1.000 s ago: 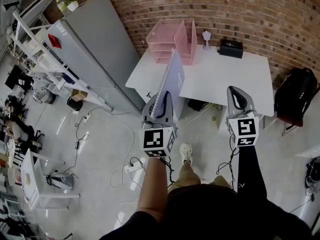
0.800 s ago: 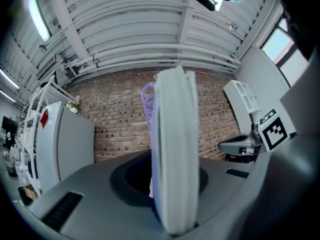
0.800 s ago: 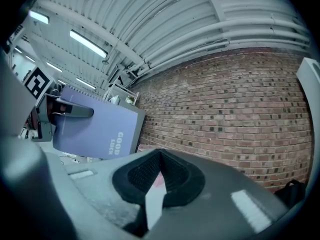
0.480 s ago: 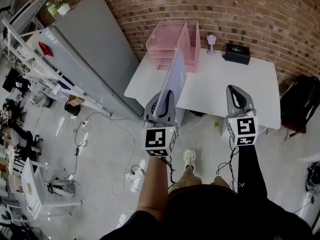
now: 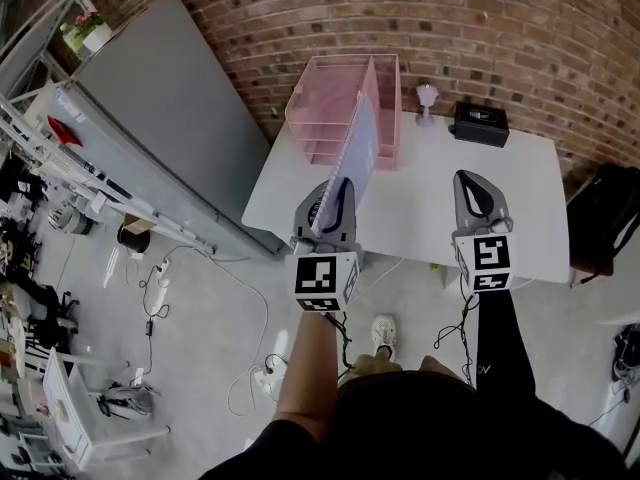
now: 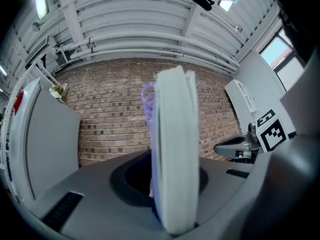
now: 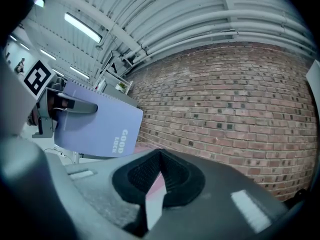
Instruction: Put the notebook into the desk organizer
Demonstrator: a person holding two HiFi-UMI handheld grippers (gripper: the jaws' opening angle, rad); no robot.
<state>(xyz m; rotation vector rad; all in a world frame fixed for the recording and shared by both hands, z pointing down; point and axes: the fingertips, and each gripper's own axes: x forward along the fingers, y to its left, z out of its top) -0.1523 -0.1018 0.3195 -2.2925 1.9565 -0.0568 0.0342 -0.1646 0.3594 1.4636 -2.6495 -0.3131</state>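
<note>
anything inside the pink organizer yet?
Nothing visible in the pink organizer; its top tray looks bare. The notebook, clamped upright in the left tongs, covers part of the front. The lower trays are too shaded to check.

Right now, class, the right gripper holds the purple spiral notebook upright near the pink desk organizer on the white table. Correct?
No. The left gripper holds the purple spiral notebook, as the head view shows; the right gripper is empty. The rest is right.
</note>
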